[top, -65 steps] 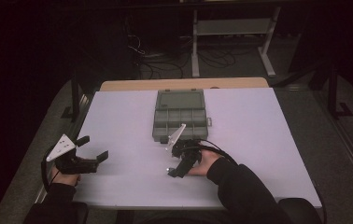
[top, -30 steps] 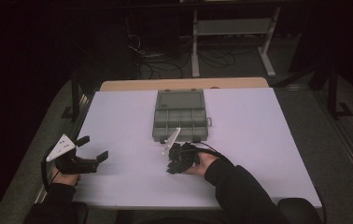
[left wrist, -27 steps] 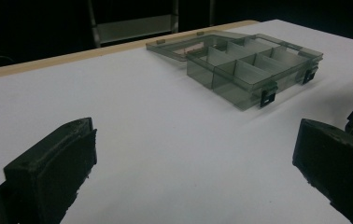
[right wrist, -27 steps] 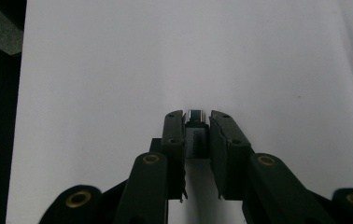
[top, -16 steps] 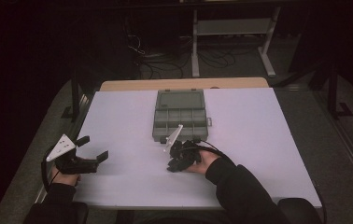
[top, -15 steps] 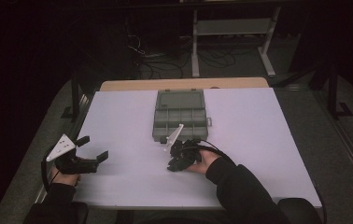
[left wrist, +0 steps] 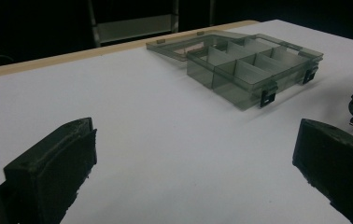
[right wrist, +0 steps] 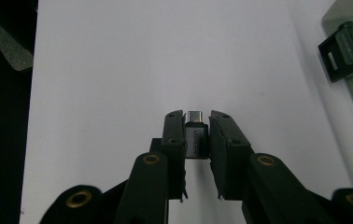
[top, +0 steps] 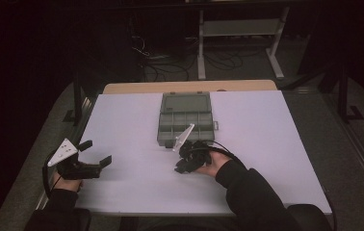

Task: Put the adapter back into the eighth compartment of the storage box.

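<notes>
Right now, bench: the white bench point(top: 276, 144) has wide bare surface toward its left and right edges.
Right claw: the right gripper point(right wrist: 197, 126) is clenched on a small grey adapter point(right wrist: 194, 137), its metal plug tip poking out past the jaw ends; in the high view this gripper point(top: 186, 161) lies near the middle of the bench, toward the near edge.
Left claw: the left gripper point(top: 97, 155) sits at the near left corner, jaws spread wide with nothing between them.
Box: the compartment box point(top: 186, 120) sits at the middle of the far edge, lid laid flat open behind it, just beyond the right gripper; its clear cells point(left wrist: 254, 60) look bare.
Writing: pale lettering runs along the adapter's side, too blurred to read with certainty.
Hidden: the adapter's rear is covered by the jaw pads; the box's latch point(right wrist: 345, 51) is cut off at the right gripper view's edge.
</notes>
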Action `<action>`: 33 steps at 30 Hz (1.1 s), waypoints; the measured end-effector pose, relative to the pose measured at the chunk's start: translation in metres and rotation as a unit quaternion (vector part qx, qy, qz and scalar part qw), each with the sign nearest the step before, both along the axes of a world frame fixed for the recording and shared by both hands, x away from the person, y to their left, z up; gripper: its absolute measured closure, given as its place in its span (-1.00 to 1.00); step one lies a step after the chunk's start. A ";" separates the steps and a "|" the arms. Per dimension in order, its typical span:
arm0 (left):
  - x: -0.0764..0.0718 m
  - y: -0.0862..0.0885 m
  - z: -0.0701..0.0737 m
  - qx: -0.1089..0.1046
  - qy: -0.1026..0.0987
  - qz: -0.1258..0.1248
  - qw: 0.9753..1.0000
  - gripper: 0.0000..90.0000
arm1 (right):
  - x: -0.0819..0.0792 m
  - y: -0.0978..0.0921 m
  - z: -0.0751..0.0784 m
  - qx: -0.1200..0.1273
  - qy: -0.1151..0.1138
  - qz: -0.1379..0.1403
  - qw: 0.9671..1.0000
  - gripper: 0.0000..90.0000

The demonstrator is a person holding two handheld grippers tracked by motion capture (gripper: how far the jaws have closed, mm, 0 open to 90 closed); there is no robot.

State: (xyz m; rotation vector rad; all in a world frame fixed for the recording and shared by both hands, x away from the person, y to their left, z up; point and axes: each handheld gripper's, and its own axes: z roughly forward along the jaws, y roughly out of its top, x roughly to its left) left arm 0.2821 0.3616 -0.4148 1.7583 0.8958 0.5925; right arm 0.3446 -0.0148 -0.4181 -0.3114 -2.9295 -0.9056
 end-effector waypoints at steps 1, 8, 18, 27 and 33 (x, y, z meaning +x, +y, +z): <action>0.000 0.000 0.000 0.000 0.000 0.000 1.000 -1.00 | 0.000 -0.001 0.001 0.000 -0.001 0.000 1.000 0.67; 0.000 0.000 0.000 0.000 0.000 0.000 1.000 -1.00 | 0.003 -0.007 0.004 0.006 -0.003 -0.006 1.000 0.67; 0.000 0.000 0.000 0.000 0.000 0.000 1.000 -1.00 | 0.008 -0.016 0.012 0.016 -0.008 -0.019 1.000 0.67; 0.000 0.000 0.000 0.000 0.001 0.000 1.000 -1.00 | 0.014 -0.028 0.022 0.021 -0.015 -0.034 0.999 0.67; 0.000 0.000 0.000 0.000 0.001 0.000 1.000 -1.00 | 0.017 -0.036 0.027 0.026 -0.019 -0.045 0.998 0.67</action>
